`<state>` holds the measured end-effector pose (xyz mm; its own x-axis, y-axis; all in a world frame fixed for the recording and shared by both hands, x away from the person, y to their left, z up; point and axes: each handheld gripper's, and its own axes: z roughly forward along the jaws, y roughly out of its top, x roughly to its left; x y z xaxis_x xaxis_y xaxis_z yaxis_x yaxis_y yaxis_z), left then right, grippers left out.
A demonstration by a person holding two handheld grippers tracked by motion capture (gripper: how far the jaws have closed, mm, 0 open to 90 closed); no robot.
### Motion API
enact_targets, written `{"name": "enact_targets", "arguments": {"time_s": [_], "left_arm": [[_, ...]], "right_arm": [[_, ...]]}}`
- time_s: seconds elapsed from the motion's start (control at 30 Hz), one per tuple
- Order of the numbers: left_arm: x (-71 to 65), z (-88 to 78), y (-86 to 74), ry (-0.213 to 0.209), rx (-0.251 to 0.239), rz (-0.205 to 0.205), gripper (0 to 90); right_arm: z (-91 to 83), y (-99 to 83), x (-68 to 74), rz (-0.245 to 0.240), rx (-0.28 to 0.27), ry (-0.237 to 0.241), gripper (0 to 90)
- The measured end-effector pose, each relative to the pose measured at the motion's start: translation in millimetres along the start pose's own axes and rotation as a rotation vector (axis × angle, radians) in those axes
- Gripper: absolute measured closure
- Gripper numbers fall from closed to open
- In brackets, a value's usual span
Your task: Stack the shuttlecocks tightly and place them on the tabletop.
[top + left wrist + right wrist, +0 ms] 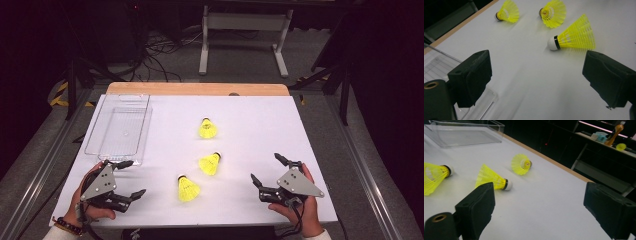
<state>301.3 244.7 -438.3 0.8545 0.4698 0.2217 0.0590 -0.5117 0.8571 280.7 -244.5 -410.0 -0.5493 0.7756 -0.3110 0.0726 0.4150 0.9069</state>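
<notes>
Showing shelf clutter behind table, right gripper view | nearest shuttlecock lying flat, cork pointing far-left | left gripper, right gripper: jaws spread, empty

- Three yellow shuttlecocks lay on their sides mid-tabletop: far one, middle one, near one.
- A clear plastic tray sat empty at the left.

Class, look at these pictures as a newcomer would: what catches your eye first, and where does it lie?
Three bright yellow shuttlecocks lie on their sides mid-table: the far shuttlecock, the middle shuttlecock and the near shuttlecock. A clear plastic tray sits at the far left. The left tool and right tool wait open at the near edge.
</notes>
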Motion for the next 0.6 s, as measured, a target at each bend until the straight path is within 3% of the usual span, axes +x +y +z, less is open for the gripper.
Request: {"name": "enact_targets", "arguments": {"time_s": [0.2, 0.37, 0.43, 0.5, 0.6], "left_arm": [[-2.8, 4.2, 1.3, -0.02, 0.028, 0.032, 13.1], [2.8, 18.9, 9.3, -0.106, 0.098, 0.067, 15.1], [4.1, 23.7, 11.9, -0.121, 0.108, 0.085, 15.1], [4.0, 33.6, 19.1, -0.179, 0.136, 0.109, 14.9], [2.4, 39.3, 25.0, -0.204, 0.156, 0.142, 14.6]], "right_arm": [[11.9, -1.9, 12.5, -0.031, 0.053, 0.07, 15.2], [15.5, -4.5, 13.5, -0.034, 0.077, 0.086, 15.1], [16.5, -5.0, 12.7, -0.025, 0.082, 0.094, 15.1], [17.5, -5.5, 12.3, -0.023, 0.09, 0.096, 15.1], [18.7, -6.5, 12.1, -0.017, 0.097, 0.111, 15.1]]}}
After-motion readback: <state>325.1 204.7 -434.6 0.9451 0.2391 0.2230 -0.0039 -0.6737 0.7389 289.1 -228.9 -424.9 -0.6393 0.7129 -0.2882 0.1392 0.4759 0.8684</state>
